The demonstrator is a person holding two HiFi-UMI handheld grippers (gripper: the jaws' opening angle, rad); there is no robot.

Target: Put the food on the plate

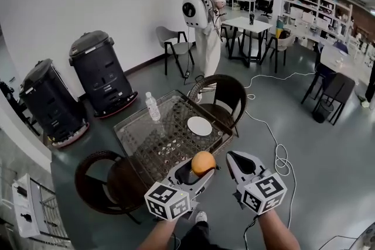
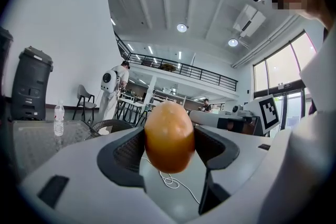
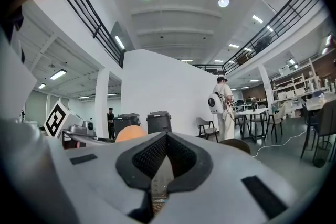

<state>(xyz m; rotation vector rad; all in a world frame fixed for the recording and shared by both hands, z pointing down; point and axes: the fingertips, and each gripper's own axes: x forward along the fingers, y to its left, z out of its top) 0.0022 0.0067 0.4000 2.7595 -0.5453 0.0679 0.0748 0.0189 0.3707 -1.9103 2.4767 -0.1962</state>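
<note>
Left claw [image 1: 201,173]: clenched on the orange fruit [image 1: 203,162]
Right claw [image 1: 237,158]: jaws pressed together, nothing between
Orange fruit: aloft, on the person's side of the plate [image 1: 200,126]
Plate: on the tabletop [image 1: 146,140]

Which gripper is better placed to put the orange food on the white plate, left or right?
Left. The left gripper grips the orange food, short of the white plate; the right gripper is shut with nothing between its jaws.
</note>
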